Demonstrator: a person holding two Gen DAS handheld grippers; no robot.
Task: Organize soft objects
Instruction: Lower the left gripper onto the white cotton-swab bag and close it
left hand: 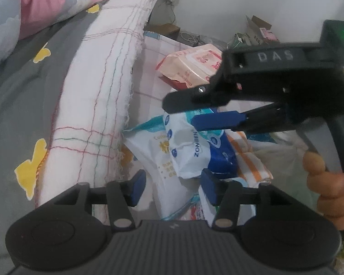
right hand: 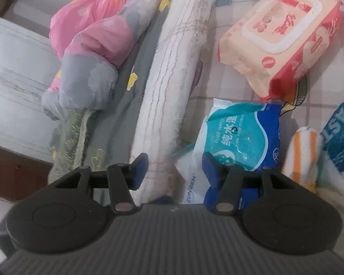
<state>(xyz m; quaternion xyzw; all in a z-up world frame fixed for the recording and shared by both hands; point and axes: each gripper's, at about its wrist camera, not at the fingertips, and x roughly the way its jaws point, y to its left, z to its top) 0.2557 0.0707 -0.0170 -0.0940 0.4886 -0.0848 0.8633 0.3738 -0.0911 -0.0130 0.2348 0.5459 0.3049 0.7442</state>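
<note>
Two hand-held grippers work over the bed. Left wrist view: left hand-held gripper (left hand: 172, 189) stands open above white wipes packs, while the right hand-held gripper (left hand: 195, 112) gapes over the blue wipes pack (left hand: 208, 146) near the bed's edge roll (left hand: 98, 105). Right wrist view: only it shows the peach wipes pack (right hand: 279, 36) whole. Slick film could slip from the pads.
</note>
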